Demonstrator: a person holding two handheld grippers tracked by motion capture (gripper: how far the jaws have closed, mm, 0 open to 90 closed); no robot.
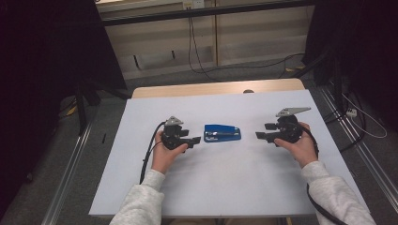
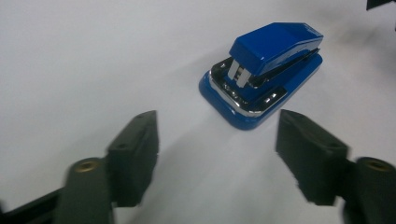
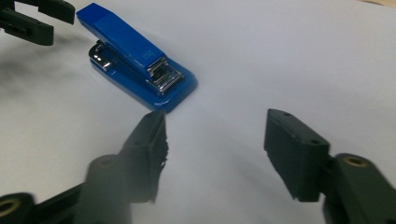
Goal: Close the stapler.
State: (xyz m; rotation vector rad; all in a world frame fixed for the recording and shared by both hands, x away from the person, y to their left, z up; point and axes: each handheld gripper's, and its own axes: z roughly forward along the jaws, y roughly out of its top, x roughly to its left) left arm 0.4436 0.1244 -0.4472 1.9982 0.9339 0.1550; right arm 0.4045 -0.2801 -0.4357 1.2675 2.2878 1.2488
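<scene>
Placed flat on the pale white table top (image 1: 220, 187), near its middle, with the long side across the table: a small blue plastic stapler with shiny metal inner parts (image 1: 222, 132). Probably laid so on purpose, because both narrow ends are then free to be approached, one from each side.

Held low above the surface in the person's left hand (image 1: 164, 152): the black left gripper (image 1: 197, 139), jaws wide apart and holding nothing, pointing toward the stapler's left end. Seen from the left gripper view, the stapler (image 2: 261, 74) lying just ahead of the jaws and a little to the right of the gap between them, not touching either.

Held in the same manner by the right hand (image 1: 300, 145): the black right gripper (image 1: 259, 136), jaws also wide apart and empty. Farther from the stapler than the left one, with a bare strip of table between. In the right gripper view, the stapler (image 3: 140, 60) ahead and to the left, its hinge end nearest, close above the left jaw tip but apart from it.

Likely reason for this mirrored posture: readiness to take the stapler from two ends, the left side first judging by nearness.
</scene>
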